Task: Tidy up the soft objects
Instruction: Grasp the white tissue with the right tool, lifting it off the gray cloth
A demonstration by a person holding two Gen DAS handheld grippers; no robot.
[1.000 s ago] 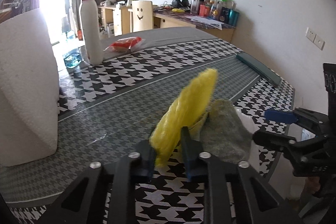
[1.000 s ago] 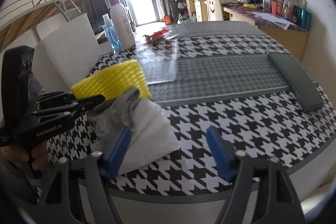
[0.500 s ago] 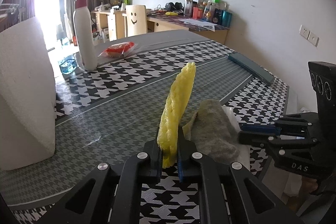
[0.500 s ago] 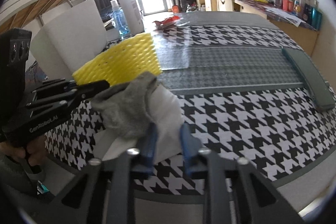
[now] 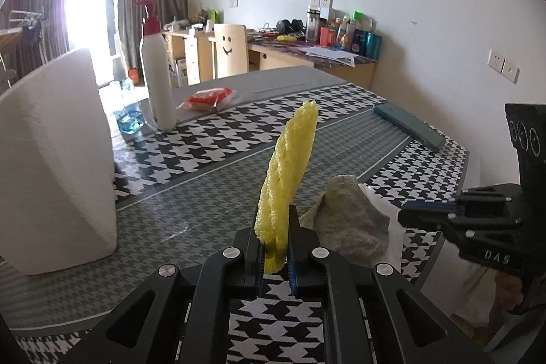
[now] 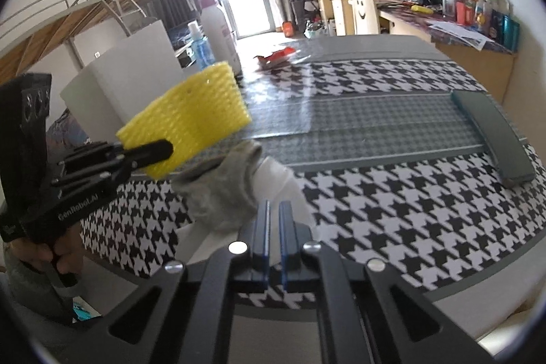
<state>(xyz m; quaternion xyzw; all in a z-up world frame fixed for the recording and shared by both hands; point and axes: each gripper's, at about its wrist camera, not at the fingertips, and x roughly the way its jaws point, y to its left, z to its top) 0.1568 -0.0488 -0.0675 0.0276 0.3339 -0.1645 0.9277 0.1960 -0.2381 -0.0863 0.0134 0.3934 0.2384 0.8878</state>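
Observation:
My left gripper is shut on a yellow foam net sleeve and holds it upright above the table; the sleeve also shows in the right wrist view. A grey sock lies crumpled on a white cloth near the table's front edge. My right gripper is shut just beside the grey sock and over the white cloth; whether it pinches the cloth I cannot tell.
A white paper towel roll stands at the left. A white pump bottle, a blue bottle and a red snack packet sit at the back. A dark green case lies at the right on the houndstooth table.
My right gripper has closed from wide open to shut beside the sock. My left gripper has tightened on the yellow sleeve and lifted it.

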